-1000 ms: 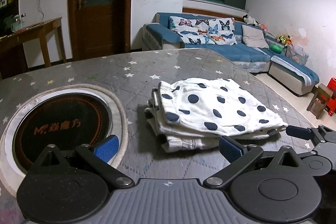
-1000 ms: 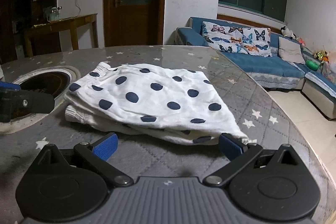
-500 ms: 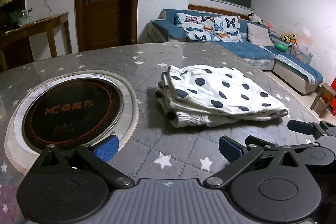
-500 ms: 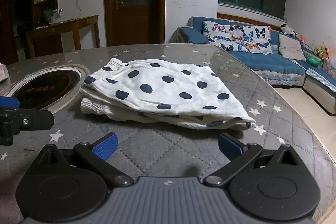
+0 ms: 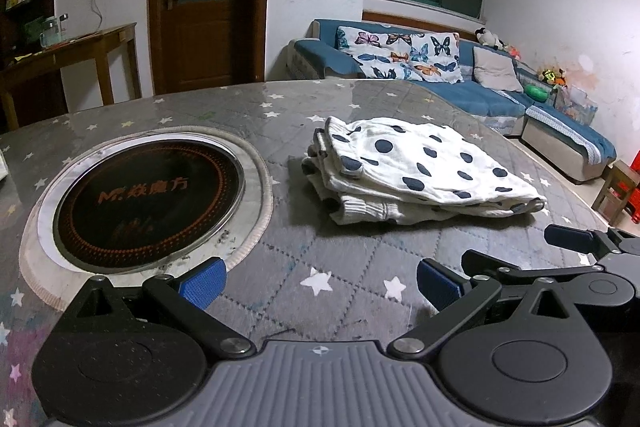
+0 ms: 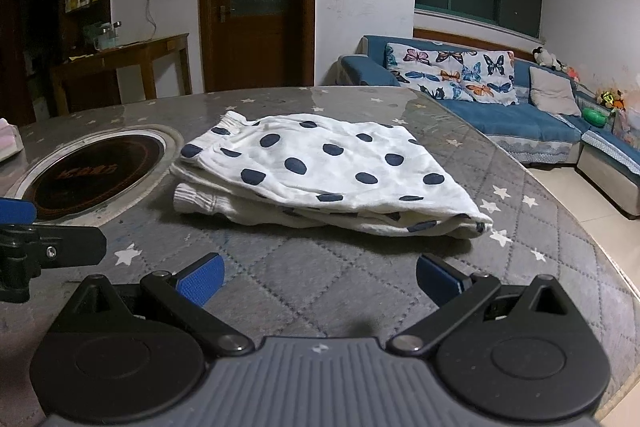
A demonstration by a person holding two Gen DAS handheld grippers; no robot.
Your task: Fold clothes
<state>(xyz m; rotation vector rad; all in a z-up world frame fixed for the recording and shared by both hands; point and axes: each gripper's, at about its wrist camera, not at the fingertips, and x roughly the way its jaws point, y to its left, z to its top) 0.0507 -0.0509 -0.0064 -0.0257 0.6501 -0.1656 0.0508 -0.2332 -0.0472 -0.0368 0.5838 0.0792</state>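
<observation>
In the left wrist view, a round black cooktop [image 5: 148,193] sits at left center, set into the grey star-patterned tabletop [image 5: 304,251]. Right of center lies the folded white polka-dot garment [image 5: 416,171], stacked in layers, resting flat and untouched. Along the bottom edge the left gripper [image 5: 318,279] has its blue-padded fingers [image 5: 202,281] spread wide, holding nothing. At lower right the right gripper [image 5: 568,247] pokes in; in its own view its fingers [image 6: 200,279] are likewise apart and empty, the garment lying center frame beyond them. A blue sofa [image 5: 472,83] fills the upper right.
</observation>
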